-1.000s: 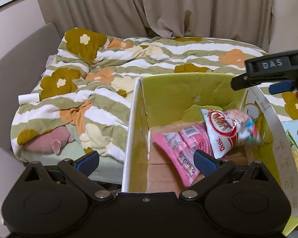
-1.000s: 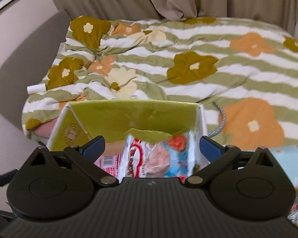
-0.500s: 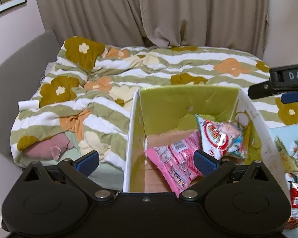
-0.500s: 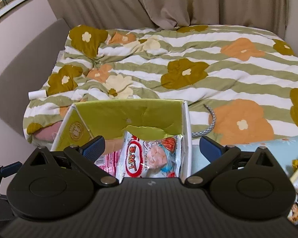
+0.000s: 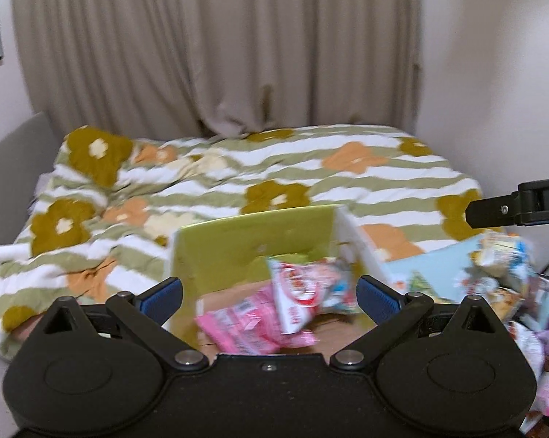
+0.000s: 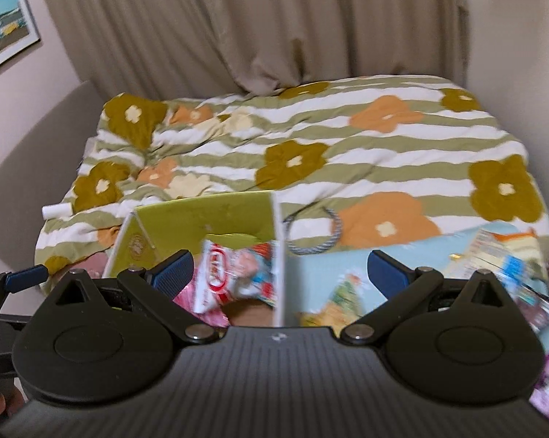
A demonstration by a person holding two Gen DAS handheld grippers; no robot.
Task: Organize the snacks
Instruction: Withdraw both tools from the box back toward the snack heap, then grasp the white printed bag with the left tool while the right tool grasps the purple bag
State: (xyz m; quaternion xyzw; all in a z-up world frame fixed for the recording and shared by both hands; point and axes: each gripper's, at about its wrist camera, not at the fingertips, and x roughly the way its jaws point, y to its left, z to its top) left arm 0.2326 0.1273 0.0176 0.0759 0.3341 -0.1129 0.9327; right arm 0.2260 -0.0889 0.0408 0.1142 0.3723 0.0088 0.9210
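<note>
A green-lined cardboard box [image 5: 252,244] [image 6: 205,215] stands at the bed's near edge. Inside it lie a pink snack bag [image 5: 245,325] and a white-and-red snack bag [image 5: 303,292] [image 6: 234,273] leaning on top. My left gripper [image 5: 269,297] hovers open above the box with nothing between its blue pads. My right gripper [image 6: 279,268] is open too, straddling the box's right wall, empty. A pile of loose snack packets [image 5: 507,292] [image 6: 507,259] lies to the right on a light blue sheet [image 6: 321,273].
A flowered green-striped quilt [image 5: 274,168] covers the bed behind the box. A grey braided cord [image 6: 310,233] loops on the quilt right of the box. A white roll [image 6: 57,211] lies at the left edge. Curtains and walls close the back.
The white-and-red bag, held over the box a second ago, now rests inside. Both grippers have pulled back and up; the right one shifted right towards the snack pile.
</note>
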